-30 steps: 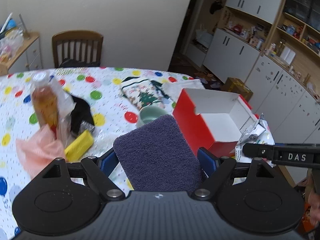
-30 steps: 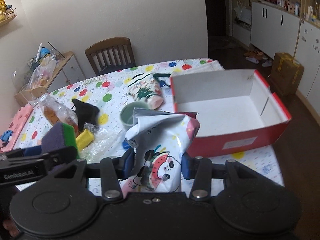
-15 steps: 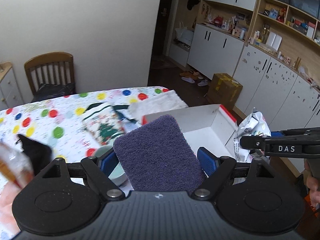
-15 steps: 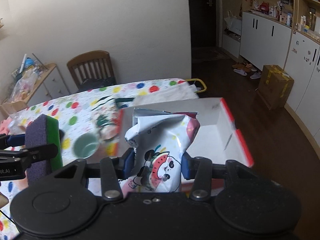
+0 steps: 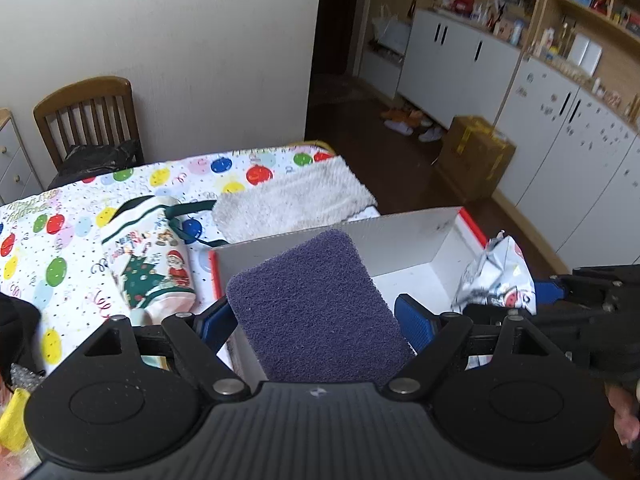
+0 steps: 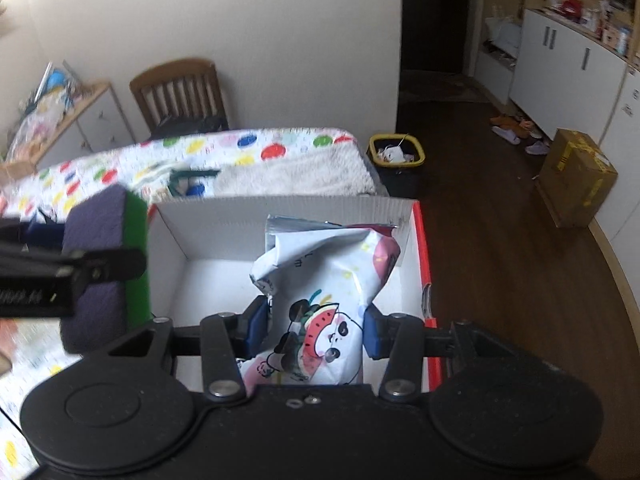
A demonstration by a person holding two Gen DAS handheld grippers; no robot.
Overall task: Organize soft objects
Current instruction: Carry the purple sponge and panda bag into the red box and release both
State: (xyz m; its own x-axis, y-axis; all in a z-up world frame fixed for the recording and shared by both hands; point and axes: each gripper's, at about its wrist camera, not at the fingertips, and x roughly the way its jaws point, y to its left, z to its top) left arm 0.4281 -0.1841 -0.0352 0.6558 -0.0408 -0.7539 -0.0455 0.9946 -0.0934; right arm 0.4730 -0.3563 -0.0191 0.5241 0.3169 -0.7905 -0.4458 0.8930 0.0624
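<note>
My left gripper [image 5: 316, 320] is shut on a purple scouring sponge [image 5: 316, 308] with a green underside [image 6: 138, 256], held over the left end of the red cardboard box [image 5: 400, 236]. In the right wrist view my right gripper [image 6: 314, 326] is shut on a crinkled white snack bag [image 6: 320, 280] printed with a panda and watermelon, hanging above the box's white inside [image 6: 216, 280]. The same snack bag [image 5: 496, 276] shows at the right of the left wrist view.
On the dotted tablecloth [image 5: 64, 240] lie a Christmas pouch [image 5: 152, 260] and a white fluffy towel [image 5: 292, 196] behind the box. A wooden chair [image 5: 88, 120] stands at the far side. A yellow bin [image 6: 396, 152] and a cardboard carton [image 6: 576, 176] sit on the floor.
Both grippers have swung right across the table with their loads and now hang over the red box. The bottle, cup and pink cloth have slid out of view to the left.
</note>
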